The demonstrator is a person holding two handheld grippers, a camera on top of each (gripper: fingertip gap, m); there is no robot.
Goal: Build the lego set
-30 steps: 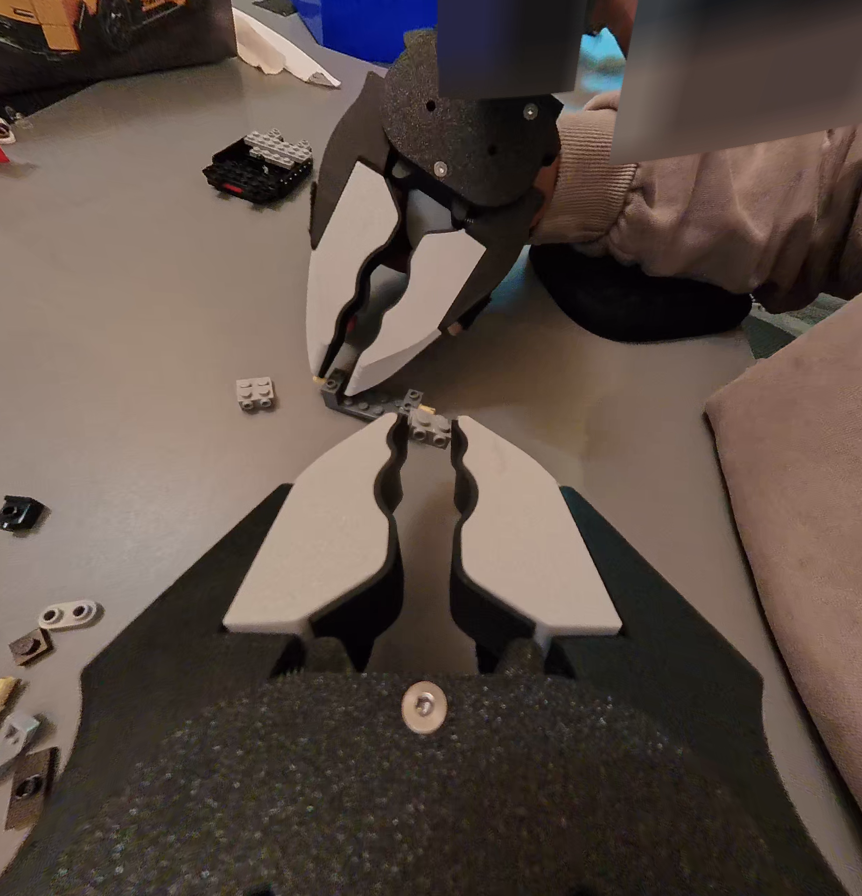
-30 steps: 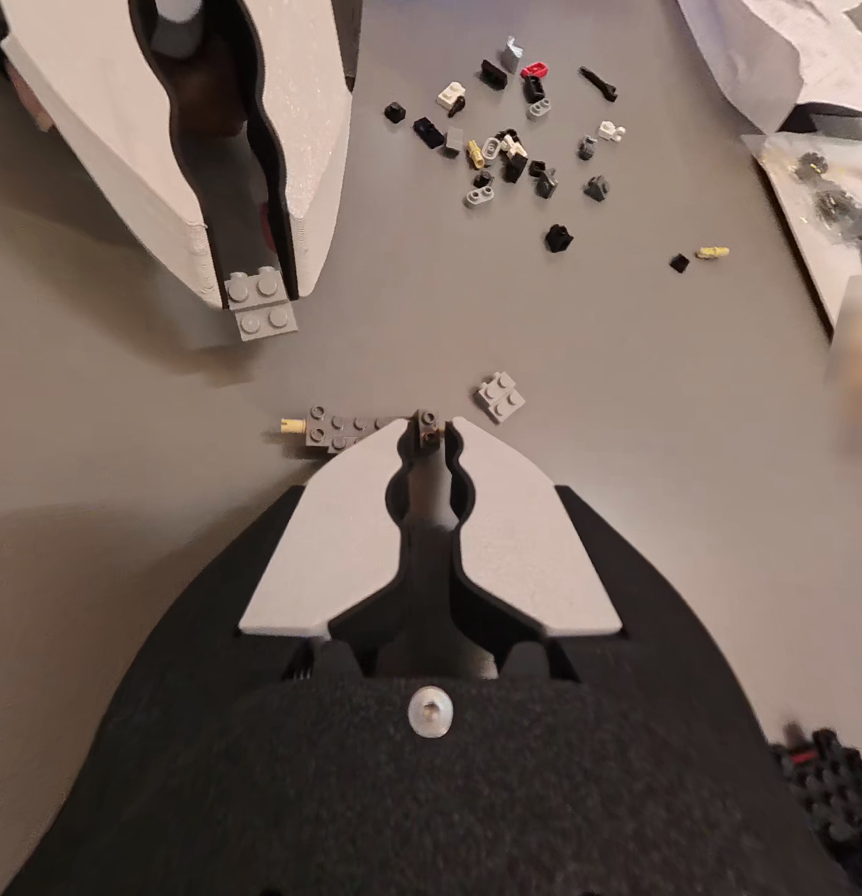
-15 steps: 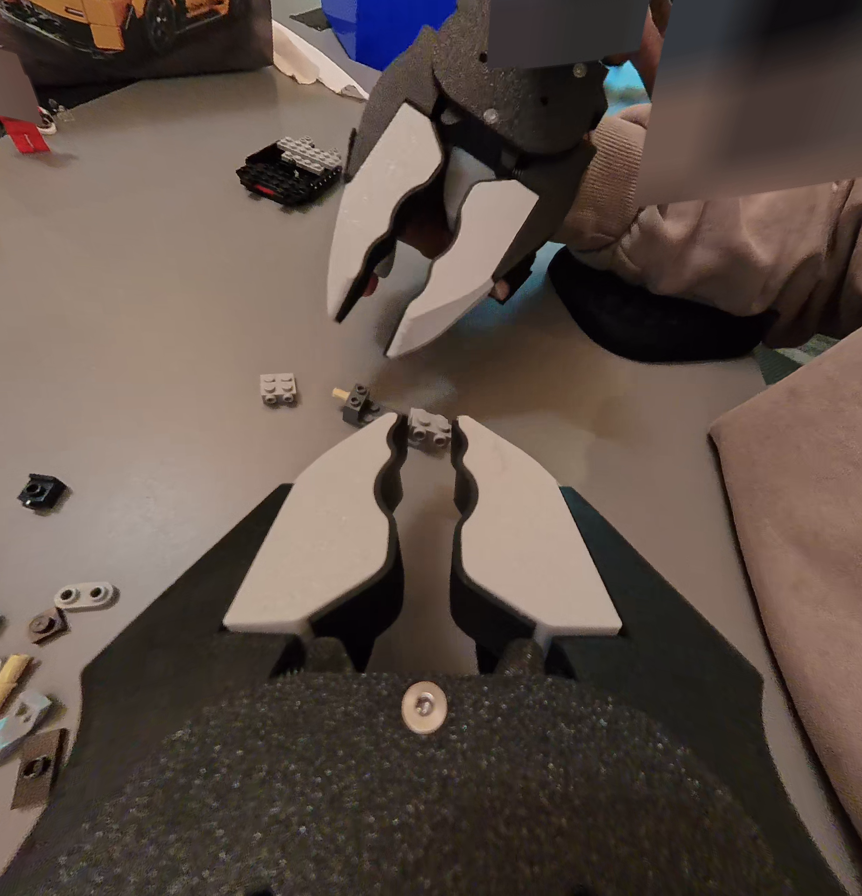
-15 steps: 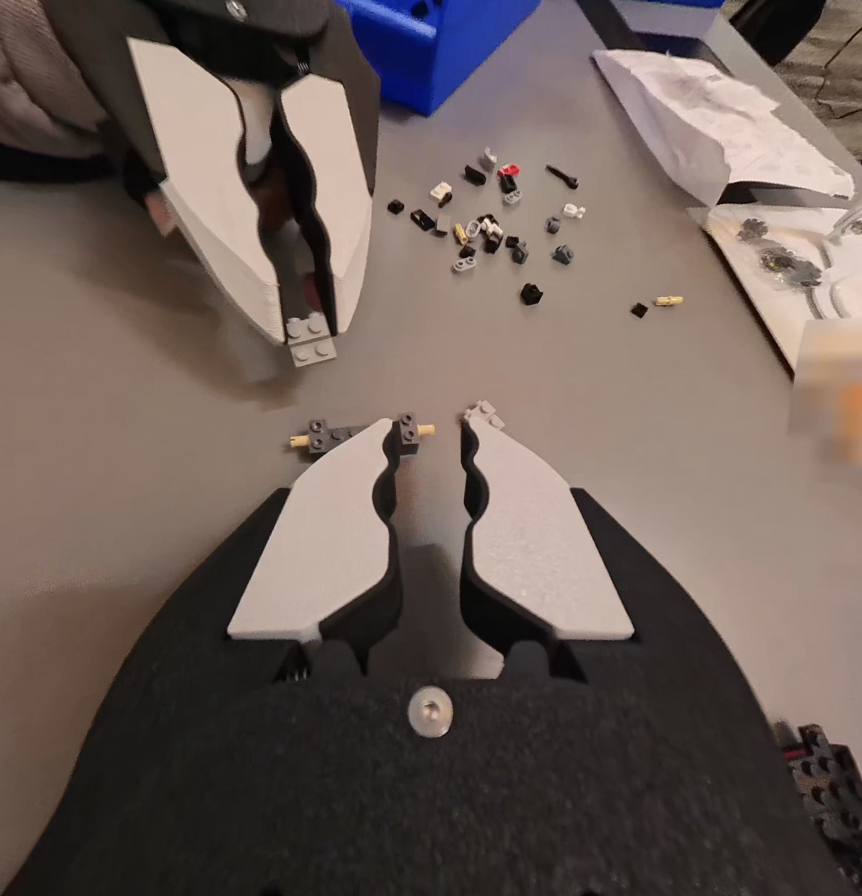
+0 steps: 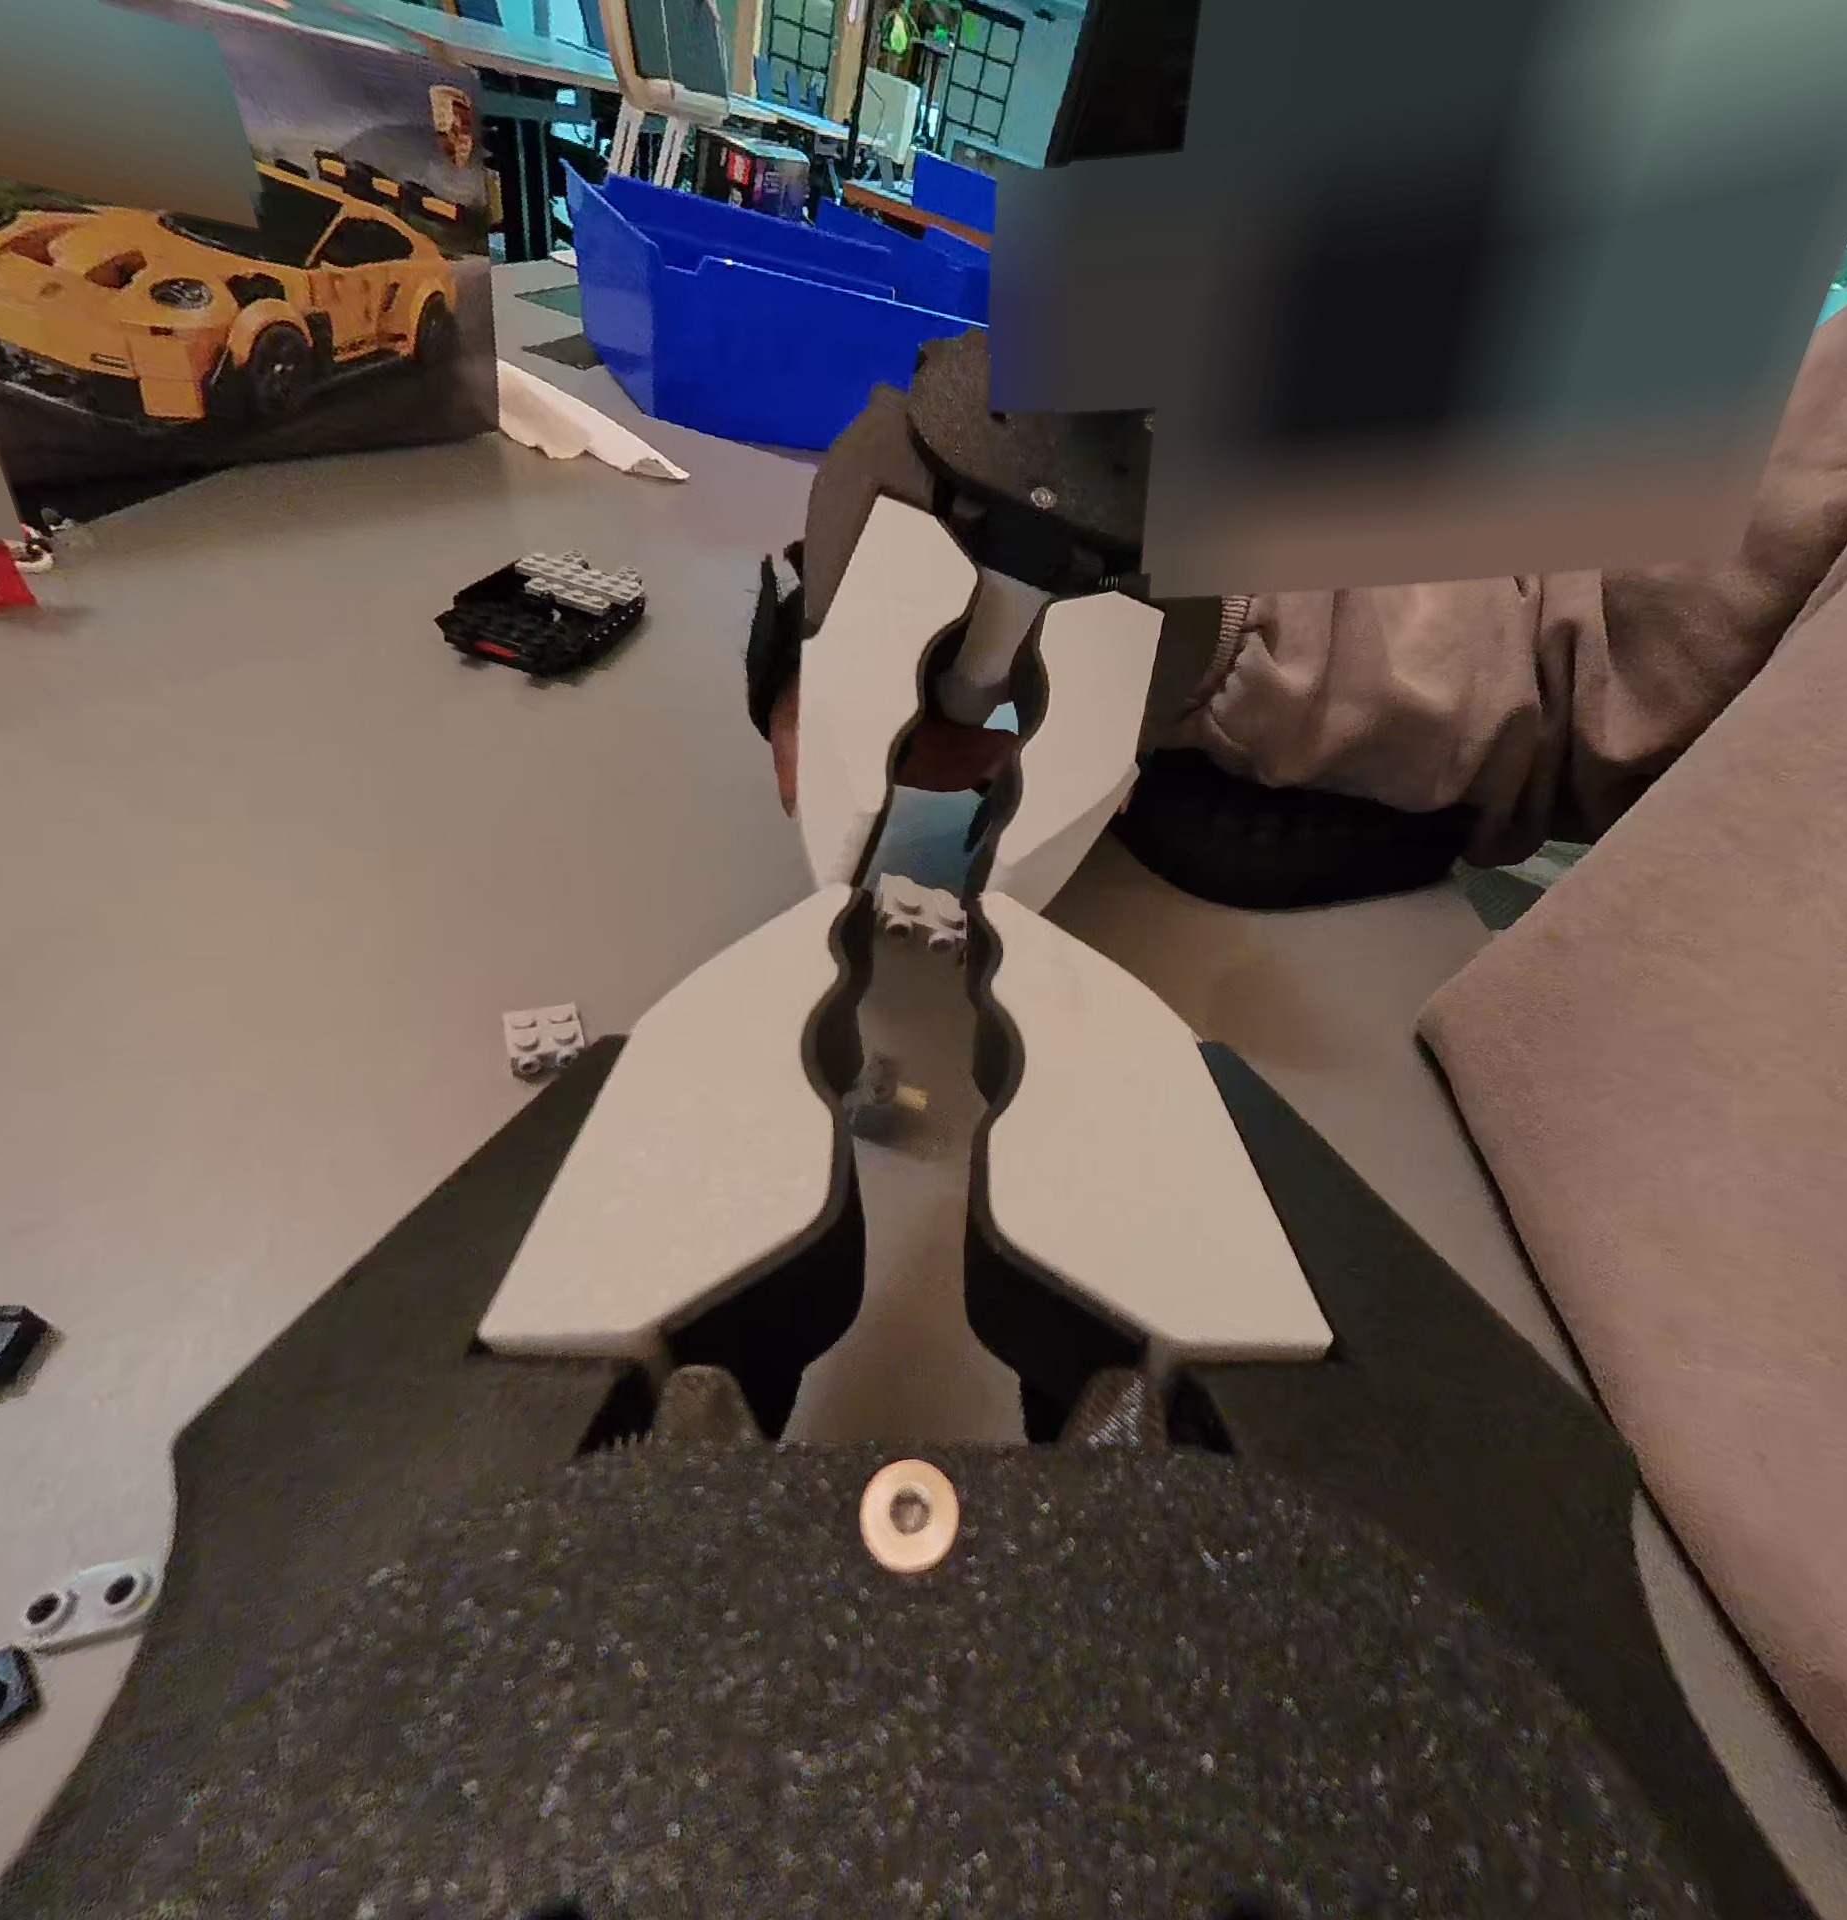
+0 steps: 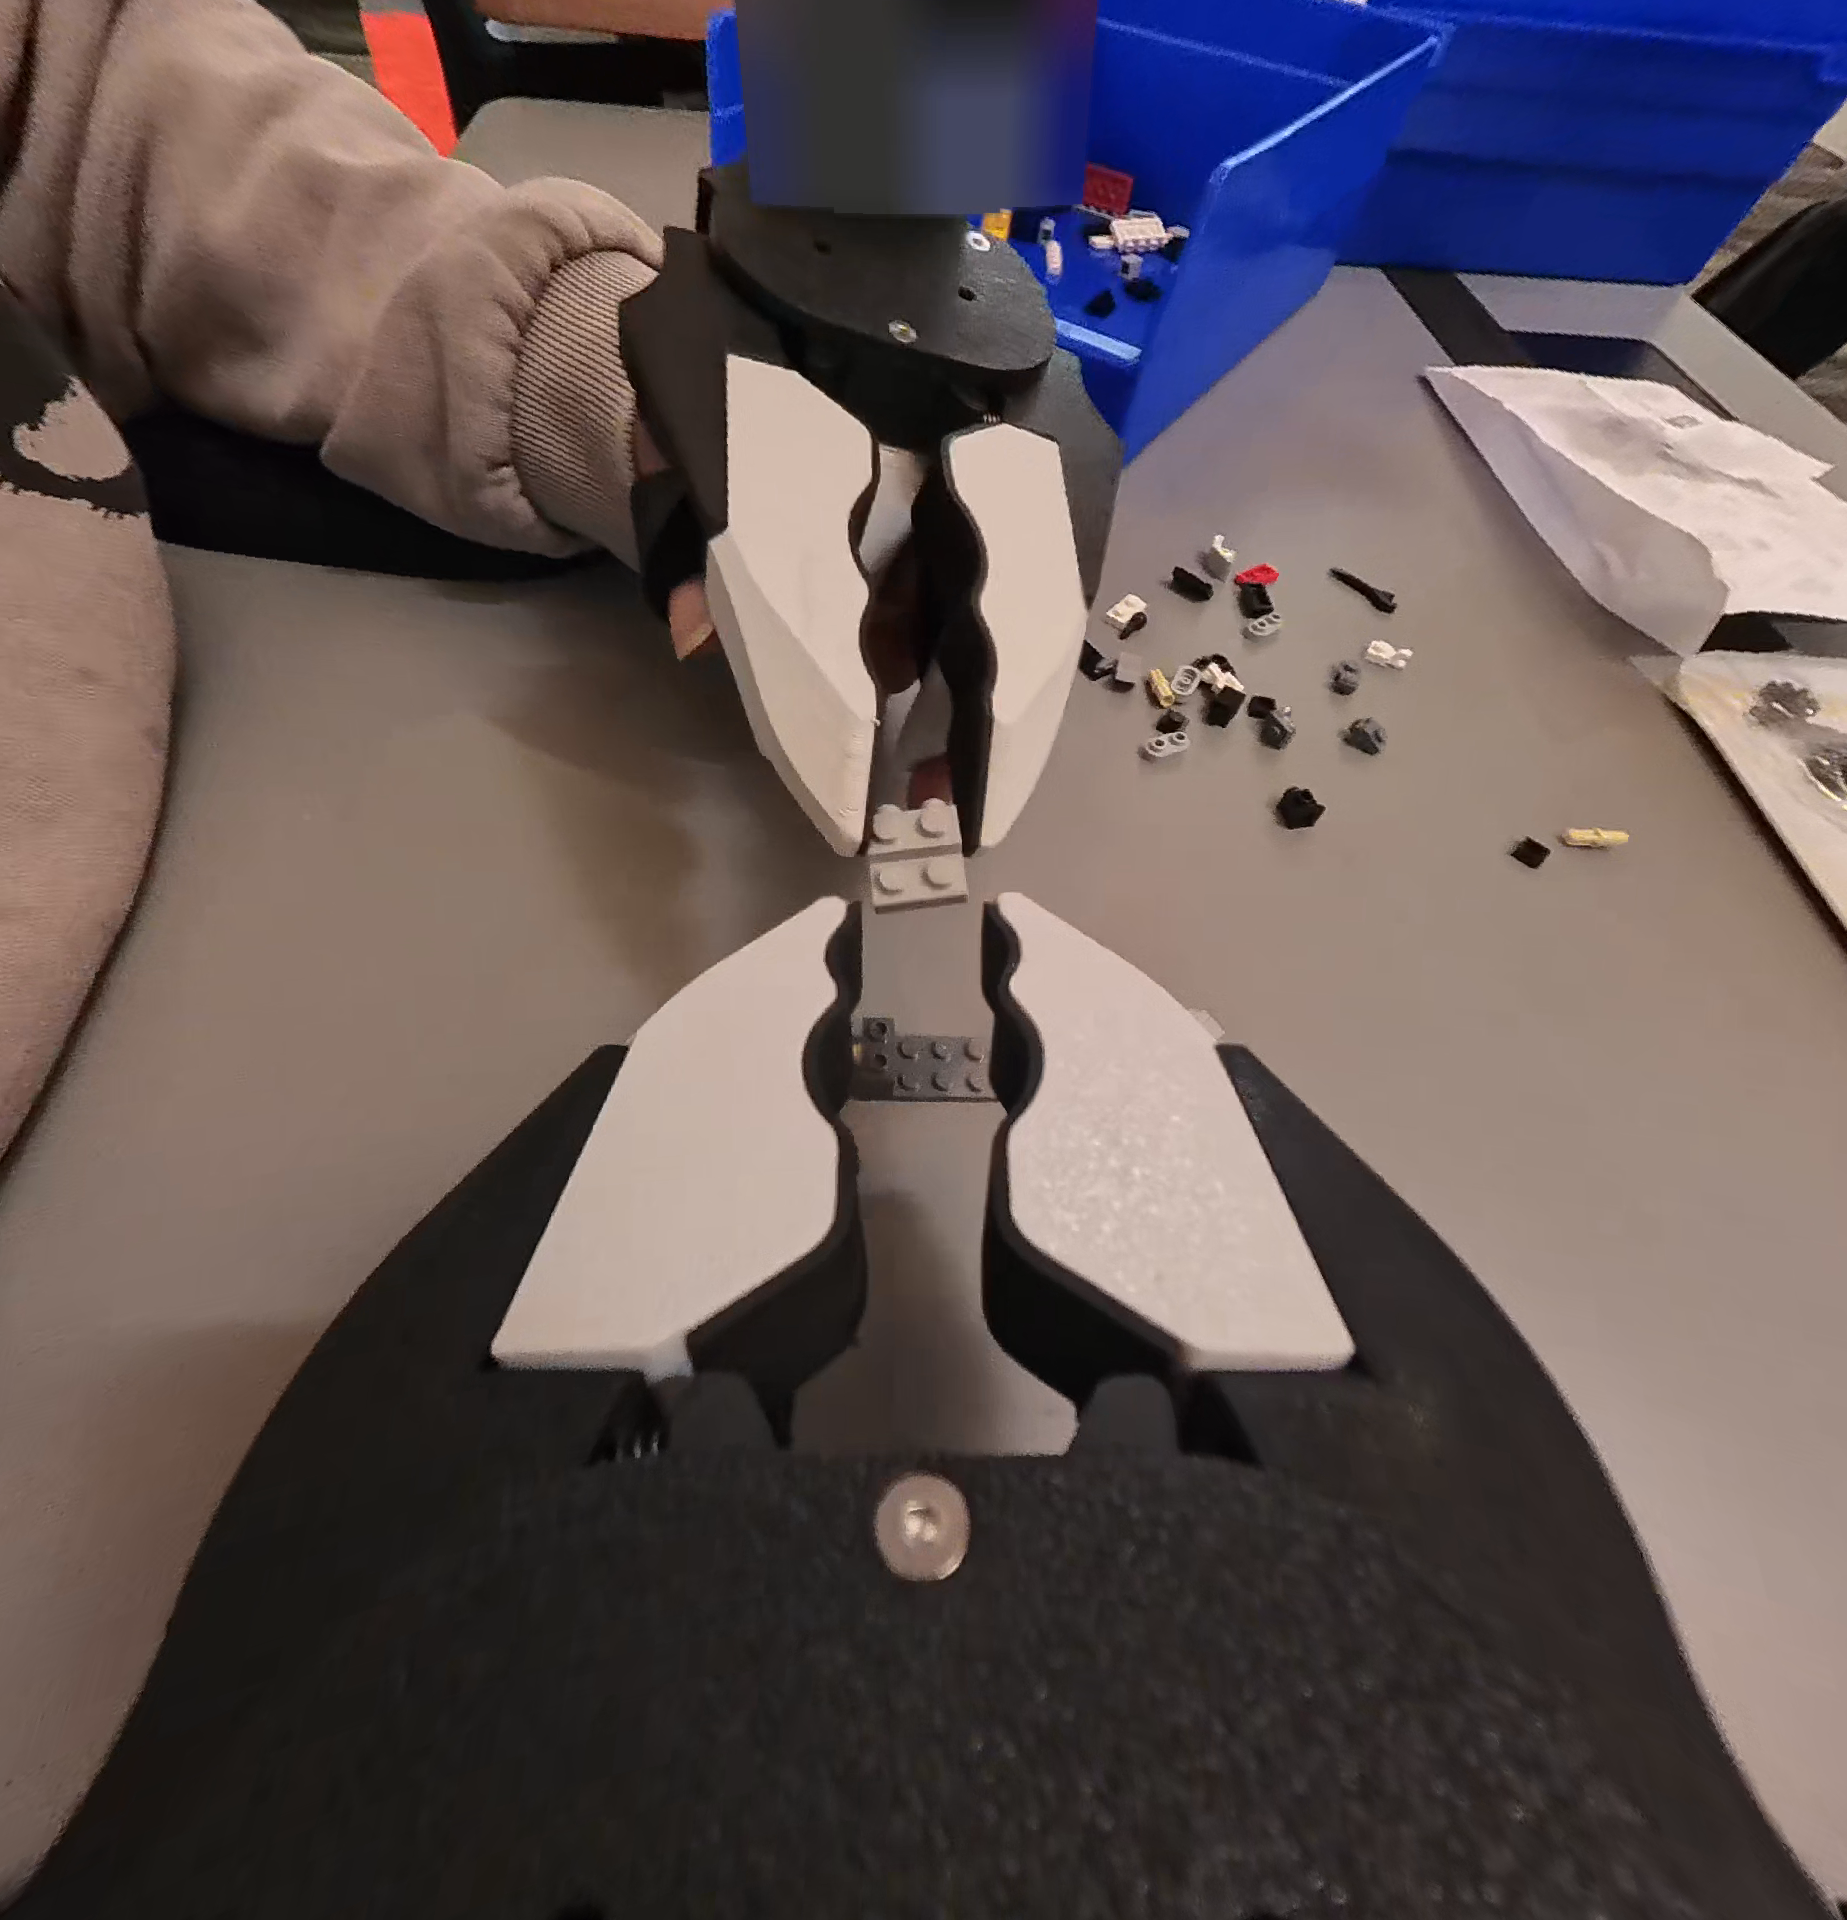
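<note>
Two grippers, tip to tip above the table [image 6: 379,935]. My left gripper [image 5: 914,914]: clamped on a light grey bracket [image 5: 921,912]. My right gripper [image 6: 917,914]: parted, empty. Dark grey plate [image 6: 924,1065]: on the table beneath my right fingers [image 6: 1106,1143]. Loose pieces [image 6: 1231,686]: near, rightward.

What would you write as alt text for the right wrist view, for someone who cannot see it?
Two handheld grippers face each other over a grey table: the far one, the left gripper, pinches a small light grey brick, while the near one, the right gripper, is open above a dark grey plate. Loose small pieces and blue bins lie beyond.
</note>
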